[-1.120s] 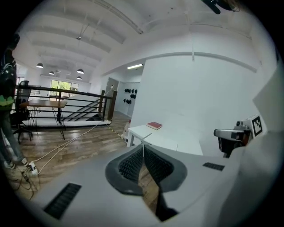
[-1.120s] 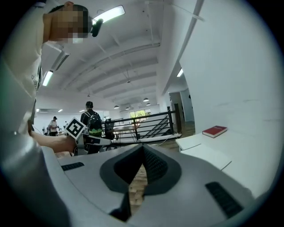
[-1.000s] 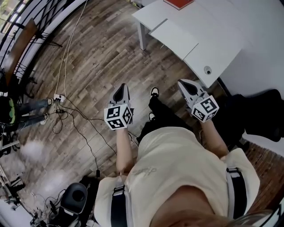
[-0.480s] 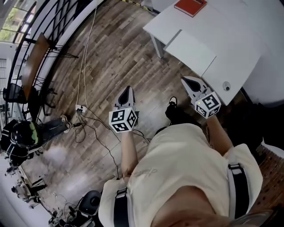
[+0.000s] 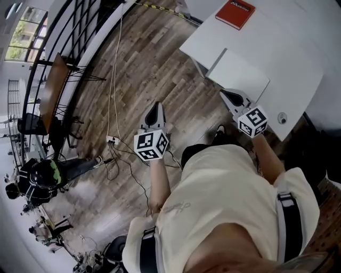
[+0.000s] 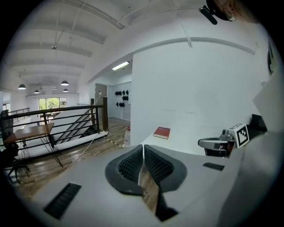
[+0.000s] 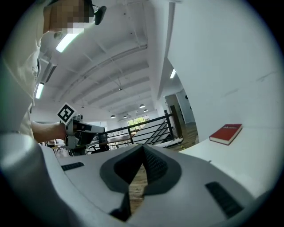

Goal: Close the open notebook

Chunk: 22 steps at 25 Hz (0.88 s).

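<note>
Risk: L gripper & R gripper jaws clenched, empty; red notebook by tabletop far corner; careless shove could slide it off.

The book lies on the tabletop, at its far corner. Left of the tabletop, a power strip lies on the floor. Further left, beyond a railing, stands a small table.

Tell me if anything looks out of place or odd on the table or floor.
Two things. The red notebook lies flat and already shut near the white table's far edge, not open. Loose cables trail across the wooden floor to a power strip, a possible trip hazard. Nothing looks spilled or damaged.
</note>
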Motion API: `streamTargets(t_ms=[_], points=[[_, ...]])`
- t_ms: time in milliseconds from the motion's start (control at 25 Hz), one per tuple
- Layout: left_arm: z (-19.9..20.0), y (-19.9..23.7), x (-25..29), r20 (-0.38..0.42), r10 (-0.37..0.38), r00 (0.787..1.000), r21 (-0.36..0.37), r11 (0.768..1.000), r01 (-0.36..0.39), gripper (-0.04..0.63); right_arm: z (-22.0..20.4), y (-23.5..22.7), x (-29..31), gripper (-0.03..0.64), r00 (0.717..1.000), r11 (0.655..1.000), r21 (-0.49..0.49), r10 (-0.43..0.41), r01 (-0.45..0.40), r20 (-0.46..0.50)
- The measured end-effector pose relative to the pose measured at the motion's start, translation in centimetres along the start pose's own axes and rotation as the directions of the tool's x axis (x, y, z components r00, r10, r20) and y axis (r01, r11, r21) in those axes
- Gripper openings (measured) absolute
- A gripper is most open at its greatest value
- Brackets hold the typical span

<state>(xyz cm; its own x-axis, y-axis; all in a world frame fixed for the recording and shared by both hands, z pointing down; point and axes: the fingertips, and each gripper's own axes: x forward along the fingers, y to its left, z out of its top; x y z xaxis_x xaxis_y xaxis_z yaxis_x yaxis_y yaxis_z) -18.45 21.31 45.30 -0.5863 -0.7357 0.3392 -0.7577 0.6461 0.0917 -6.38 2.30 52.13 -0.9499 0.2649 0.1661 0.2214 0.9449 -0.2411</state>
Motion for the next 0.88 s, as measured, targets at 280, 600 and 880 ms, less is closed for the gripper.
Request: streamTargets(t_ms=[280, 600, 880], points=[[-1.2, 0.6, 3.2, -0.032, -0.043, 0.999, -0.055, 0.998, 0.041, 0.025, -0.2, -1.8, 0.2, 0.008, 0.998, 0.997, 0.061, -0.049, 0.047, 0.036], [-2.1, -1.2, 10.1, -0.075, -0.211, 0.975, -0.072, 0.976, 0.206, 0.025, -2.1, -4.6, -1.0, 0.008, 0.982, 0.977, 0.100, -0.191, 0.188, 0.015], [0.1, -1.4, 17.7, -0.049, -0.351, 0.935, -0.048, 0.936, 0.349, 0.025, 0.5, -7.2, 1.5, 0.008, 0.950, 0.949, 0.043, -0.313, 0.312, 0.007]])
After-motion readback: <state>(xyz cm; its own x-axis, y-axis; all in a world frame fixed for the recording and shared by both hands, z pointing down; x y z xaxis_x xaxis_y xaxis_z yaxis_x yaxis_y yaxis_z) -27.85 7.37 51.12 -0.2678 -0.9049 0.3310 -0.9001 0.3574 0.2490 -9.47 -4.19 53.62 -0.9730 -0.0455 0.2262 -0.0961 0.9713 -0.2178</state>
